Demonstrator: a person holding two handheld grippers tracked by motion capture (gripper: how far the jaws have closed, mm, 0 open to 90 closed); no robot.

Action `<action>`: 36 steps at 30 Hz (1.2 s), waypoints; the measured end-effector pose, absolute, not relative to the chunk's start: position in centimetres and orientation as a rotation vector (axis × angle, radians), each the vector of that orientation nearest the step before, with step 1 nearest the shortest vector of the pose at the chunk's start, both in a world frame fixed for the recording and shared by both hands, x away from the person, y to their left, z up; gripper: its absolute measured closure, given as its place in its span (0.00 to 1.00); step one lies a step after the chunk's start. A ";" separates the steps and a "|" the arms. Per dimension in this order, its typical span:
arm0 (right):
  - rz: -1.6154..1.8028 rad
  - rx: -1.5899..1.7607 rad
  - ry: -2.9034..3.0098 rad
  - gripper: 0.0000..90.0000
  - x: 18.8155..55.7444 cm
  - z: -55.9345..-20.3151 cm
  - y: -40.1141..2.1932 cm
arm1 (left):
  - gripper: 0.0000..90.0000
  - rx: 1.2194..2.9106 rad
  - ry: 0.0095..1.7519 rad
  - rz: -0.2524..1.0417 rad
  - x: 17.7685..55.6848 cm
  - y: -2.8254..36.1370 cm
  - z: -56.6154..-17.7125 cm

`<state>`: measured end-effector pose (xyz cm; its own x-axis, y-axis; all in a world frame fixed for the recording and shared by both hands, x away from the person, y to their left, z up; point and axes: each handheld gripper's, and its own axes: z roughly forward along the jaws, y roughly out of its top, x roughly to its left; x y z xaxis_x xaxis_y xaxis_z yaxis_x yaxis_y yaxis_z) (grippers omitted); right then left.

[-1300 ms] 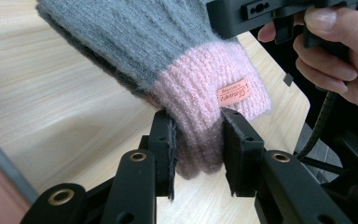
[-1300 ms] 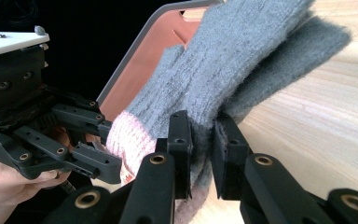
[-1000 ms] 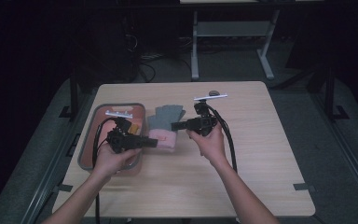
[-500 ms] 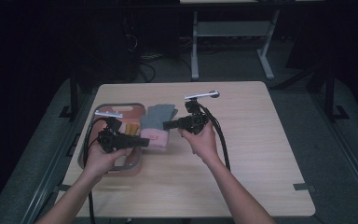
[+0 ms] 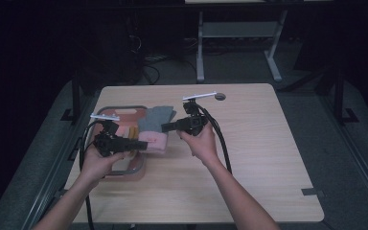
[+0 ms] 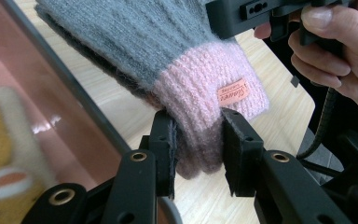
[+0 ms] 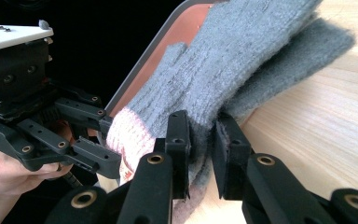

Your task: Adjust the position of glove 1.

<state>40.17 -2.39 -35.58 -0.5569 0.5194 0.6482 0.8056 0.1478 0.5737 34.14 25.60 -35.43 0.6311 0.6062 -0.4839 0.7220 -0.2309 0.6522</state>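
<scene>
Glove [image 5: 153, 128] cuff toward person, fingers pointing away.

Tray on a wooden table
The reddish tray [image 5: 139, 168] sits at the table's [image 5: 268, 158] left side, holding a yellow-and-cream item [image 5: 130, 132].

One label is present: a small orange tag [image 6: 233, 91] stitched to the pink cuff [image 6: 205, 93] of the grey glove [image 6: 135, 37], at the cuff's 3 o'clock side. Its lettering is too small to read.
</scene>
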 end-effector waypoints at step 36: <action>-1.339 -1.224 -2.147 0.86 41.1 -35.9 1.7 | 0.76 1.902 1.111 -0.117 33.5 29.3 -35.6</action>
<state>41.09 1.65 -35.91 -0.5766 0.4924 0.6519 0.8021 0.1894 0.5664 33.49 29.26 -35.61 0.5916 0.6489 -0.4785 0.7346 -0.1895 0.6515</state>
